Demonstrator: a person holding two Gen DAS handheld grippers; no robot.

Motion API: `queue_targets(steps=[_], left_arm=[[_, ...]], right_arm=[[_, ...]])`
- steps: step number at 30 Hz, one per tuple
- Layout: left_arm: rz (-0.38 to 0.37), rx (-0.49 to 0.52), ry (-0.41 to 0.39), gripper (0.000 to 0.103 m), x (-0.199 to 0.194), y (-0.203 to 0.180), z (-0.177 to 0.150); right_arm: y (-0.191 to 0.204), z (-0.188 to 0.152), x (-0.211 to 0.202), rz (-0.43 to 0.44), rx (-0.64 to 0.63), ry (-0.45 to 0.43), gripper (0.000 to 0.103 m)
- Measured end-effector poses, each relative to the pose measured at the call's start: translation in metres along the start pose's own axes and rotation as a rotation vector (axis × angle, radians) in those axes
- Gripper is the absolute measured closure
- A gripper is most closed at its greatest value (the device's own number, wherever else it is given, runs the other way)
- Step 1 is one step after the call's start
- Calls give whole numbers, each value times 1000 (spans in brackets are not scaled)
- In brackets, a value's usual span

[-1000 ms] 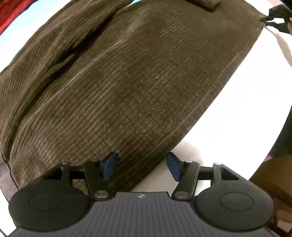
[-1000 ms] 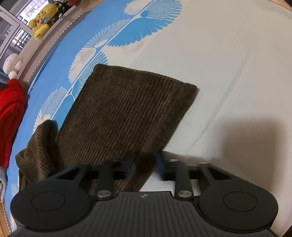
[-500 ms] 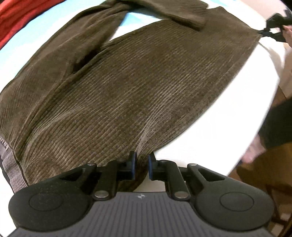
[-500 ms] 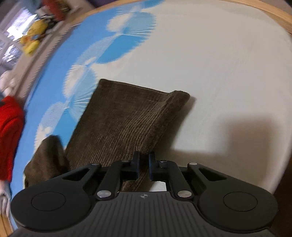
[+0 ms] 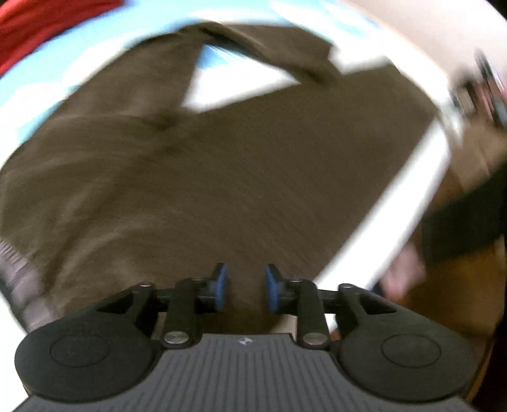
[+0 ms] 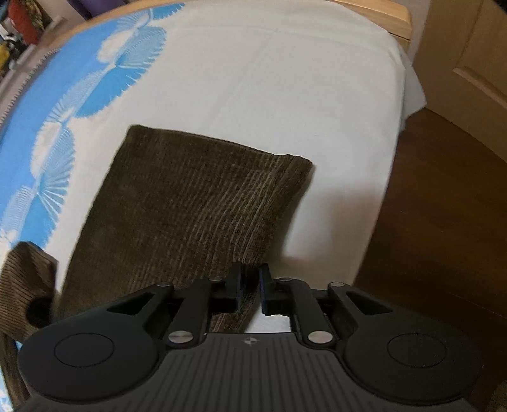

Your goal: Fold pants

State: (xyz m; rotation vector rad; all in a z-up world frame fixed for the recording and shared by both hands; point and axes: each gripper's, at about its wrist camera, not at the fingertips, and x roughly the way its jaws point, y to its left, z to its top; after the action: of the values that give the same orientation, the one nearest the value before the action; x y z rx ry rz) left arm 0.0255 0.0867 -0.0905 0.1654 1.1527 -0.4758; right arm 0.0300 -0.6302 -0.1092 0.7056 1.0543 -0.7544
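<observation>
With the pants spread along the bed's near edge, the right gripper pinches a leg's side seam while the left gripper, fingers just reopened narrowly around fabric, likely must re-clamp before folding leg over leg.

A bed fills most of the right wrist view, covered with a cream sheet. Toward ten o'clock lies a blue cover with white fan shapes. A light wooden bed frame edges the top at one o'clock. Dark brown wooden flooring spreads at three o'clock, below a pale wooden cabinet door at two o'clock. At eleven o'clock, blurred coloured objects sit along a ledge.
</observation>
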Motion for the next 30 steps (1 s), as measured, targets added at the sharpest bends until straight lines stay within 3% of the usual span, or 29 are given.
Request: queue_targets(steps=[2, 4, 8, 11, 13, 21, 24, 28, 30], left_arm=[[42, -153, -61, 66, -14, 38, -3], [109, -300, -85, 62, -24, 71, -14], [228, -580, -48, 47, -28, 127, -47], [310, -680, 10, 36, -23, 154, -67], [342, -704, 23, 30, -16, 155, -74], [333, -667, 114, 31, 10, 158, -80], [306, -631, 110, 52, 10, 150, -82], [336, -563, 104, 78, 5, 144, -80], [362, -519, 96, 83, 5, 137, -80]], right_arm=[[6, 1, -12, -26, -25, -73, 89], [13, 3, -24, 27, -32, -130, 79], [37, -3, -36, 209, -116, -165, 65], [62, -12, -38, 275, -220, -160, 63], [76, -16, -40, 296, -270, -165, 63], [109, -24, -42, 340, -353, -158, 63], [114, -29, -44, 348, -362, -155, 63], [119, -36, -54, 353, -397, -200, 63], [122, -37, -56, 353, -419, -215, 63]])
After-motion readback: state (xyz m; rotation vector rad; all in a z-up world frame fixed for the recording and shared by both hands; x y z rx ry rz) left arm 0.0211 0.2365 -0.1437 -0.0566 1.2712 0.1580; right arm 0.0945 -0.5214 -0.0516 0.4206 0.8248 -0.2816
